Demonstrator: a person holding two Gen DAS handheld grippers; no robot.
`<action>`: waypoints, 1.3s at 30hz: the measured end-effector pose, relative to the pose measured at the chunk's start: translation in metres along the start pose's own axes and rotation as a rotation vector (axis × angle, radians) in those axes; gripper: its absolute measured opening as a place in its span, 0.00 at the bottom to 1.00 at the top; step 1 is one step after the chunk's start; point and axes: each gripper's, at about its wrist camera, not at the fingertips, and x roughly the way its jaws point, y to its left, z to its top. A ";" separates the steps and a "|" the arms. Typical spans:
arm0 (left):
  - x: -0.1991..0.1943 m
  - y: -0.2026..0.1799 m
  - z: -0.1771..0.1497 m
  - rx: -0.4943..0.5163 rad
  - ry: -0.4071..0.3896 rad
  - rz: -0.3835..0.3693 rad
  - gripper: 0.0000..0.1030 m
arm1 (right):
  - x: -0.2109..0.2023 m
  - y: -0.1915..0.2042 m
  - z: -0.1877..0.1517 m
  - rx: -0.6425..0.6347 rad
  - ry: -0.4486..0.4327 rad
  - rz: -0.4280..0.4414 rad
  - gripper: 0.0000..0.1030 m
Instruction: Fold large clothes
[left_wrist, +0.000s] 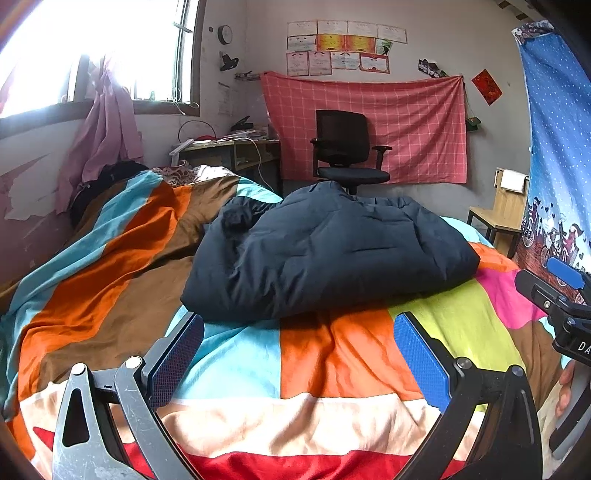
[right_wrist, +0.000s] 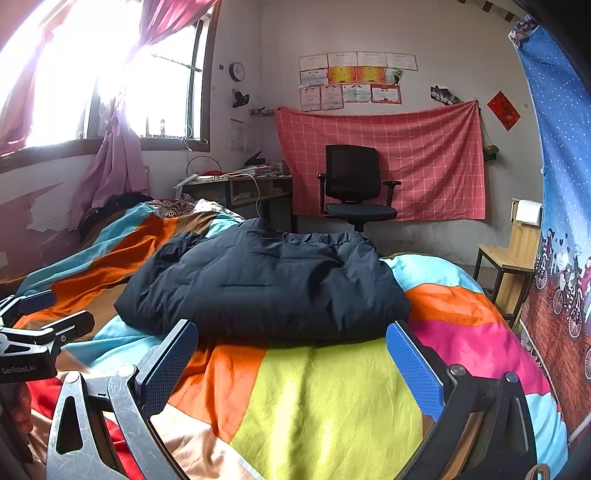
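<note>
On the bed: we find the dark padded jacket (left_wrist: 325, 251) lying in a thick, puffy bundle on the striped quilt (left_wrist: 332, 354), towards the far half of the bed, with both tools short of it.
Left gripper (left_wrist: 298, 354): we see its fingers spread wide over the quilt, holding nothing; the near hem of the jacket sits just beyond the fingertips.
Right gripper (right_wrist: 291, 360): we note the same state, fingers wide apart and empty, its tips near the jacket's front edge but not touching it.
Stage, as we judge it: the jacket looks partly folded already, or merely bunched; we cannot tell which from these views.
Risk one: we expect the padded layers to spring back when pinched thinly, so a fold may open as soon as the grip is let go.
Risk two: we judge that a low approach could pinch the quilt together with the hem, since the soft quilt bulges right under the jacket's edge, and lifting would then drag the bedding.
Risk three: the shell looks smooth to us; a shallow bite on one layer may slip and leave the bundle lopsided.
Risk four: we note the jacket's far edge lies near the end of the bed by the office chair (right_wrist: 356, 186); a push forward could slide it off.
Hidden: we cannot see the sleeves or the collar clearly.
</note>
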 end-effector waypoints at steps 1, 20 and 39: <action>0.000 0.000 0.000 0.001 0.001 -0.002 0.98 | 0.000 0.000 0.000 -0.001 0.000 0.000 1.00; 0.000 -0.001 -0.001 0.002 -0.002 -0.003 0.98 | -0.002 -0.001 0.000 0.005 0.000 0.005 1.00; 0.000 0.000 0.000 0.007 -0.003 -0.008 0.98 | -0.001 0.002 0.000 0.006 0.001 0.003 1.00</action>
